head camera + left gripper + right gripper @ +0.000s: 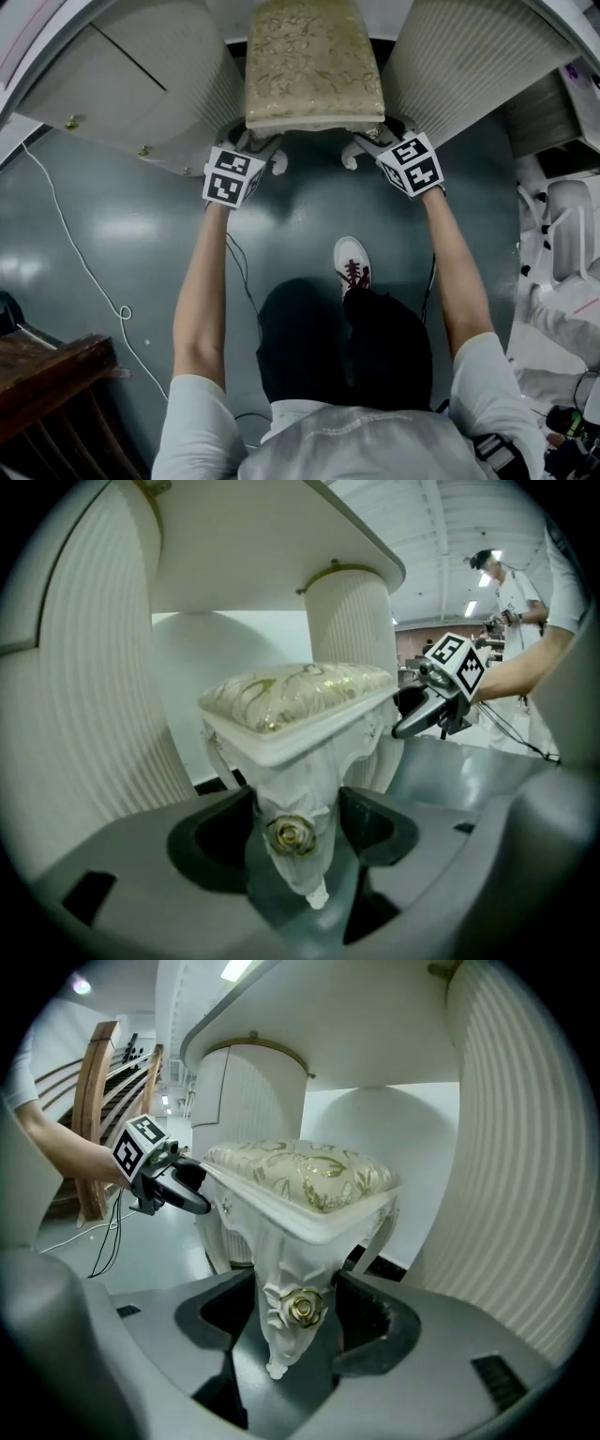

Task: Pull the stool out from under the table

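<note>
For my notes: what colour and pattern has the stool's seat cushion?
Cream with gold leaf scrolls; the seat cushion shows best in the head view.

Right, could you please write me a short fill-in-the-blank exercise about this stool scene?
The left gripper and right gripper each straddle one ___ of the stool.
A carved ___ with a gold centre decorates it.
The stool's cushion lies partly under the white ___.
Missing: leg; rose; table.
</note>
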A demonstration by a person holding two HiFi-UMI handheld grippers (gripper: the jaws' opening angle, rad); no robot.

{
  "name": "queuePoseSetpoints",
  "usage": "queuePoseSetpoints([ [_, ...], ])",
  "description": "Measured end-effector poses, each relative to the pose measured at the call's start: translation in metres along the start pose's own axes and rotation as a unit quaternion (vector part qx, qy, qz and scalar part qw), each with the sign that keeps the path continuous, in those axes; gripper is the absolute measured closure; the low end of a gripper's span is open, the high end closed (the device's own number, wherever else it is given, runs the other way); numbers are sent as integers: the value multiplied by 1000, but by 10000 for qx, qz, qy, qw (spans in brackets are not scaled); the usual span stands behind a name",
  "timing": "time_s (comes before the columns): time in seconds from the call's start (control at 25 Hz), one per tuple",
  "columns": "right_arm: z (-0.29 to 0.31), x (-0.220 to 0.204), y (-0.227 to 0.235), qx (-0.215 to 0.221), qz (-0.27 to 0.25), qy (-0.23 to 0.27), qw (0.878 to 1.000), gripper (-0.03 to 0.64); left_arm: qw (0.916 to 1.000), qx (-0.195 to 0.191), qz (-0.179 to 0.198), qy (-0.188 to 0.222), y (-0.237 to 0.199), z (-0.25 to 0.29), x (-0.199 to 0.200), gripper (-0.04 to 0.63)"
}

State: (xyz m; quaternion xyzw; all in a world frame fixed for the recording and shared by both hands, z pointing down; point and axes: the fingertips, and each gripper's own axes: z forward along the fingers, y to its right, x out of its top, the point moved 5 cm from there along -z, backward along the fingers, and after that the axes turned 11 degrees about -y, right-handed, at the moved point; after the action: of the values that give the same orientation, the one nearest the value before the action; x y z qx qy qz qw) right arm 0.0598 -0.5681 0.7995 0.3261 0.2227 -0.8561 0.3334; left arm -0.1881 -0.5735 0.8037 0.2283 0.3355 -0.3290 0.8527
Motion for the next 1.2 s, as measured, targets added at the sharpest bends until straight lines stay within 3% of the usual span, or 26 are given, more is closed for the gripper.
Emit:
queuePoseSetpoints([
  [0.8, -86, -56, -105, -133, 156, -315, 9993, 336, 9991, -235, -270, 230, 90, -93, -60, 299],
  [1.0, -106, -69, -117, -192, 177, -417, 9988, 339, 9971, -170, -559, 492, 110, -104, -67, 304],
  [1.2, -124, -83, -135, 153, 317, -673, 9971, 355, 9984, -271, -500, 7, 128, -119, -77, 308],
])
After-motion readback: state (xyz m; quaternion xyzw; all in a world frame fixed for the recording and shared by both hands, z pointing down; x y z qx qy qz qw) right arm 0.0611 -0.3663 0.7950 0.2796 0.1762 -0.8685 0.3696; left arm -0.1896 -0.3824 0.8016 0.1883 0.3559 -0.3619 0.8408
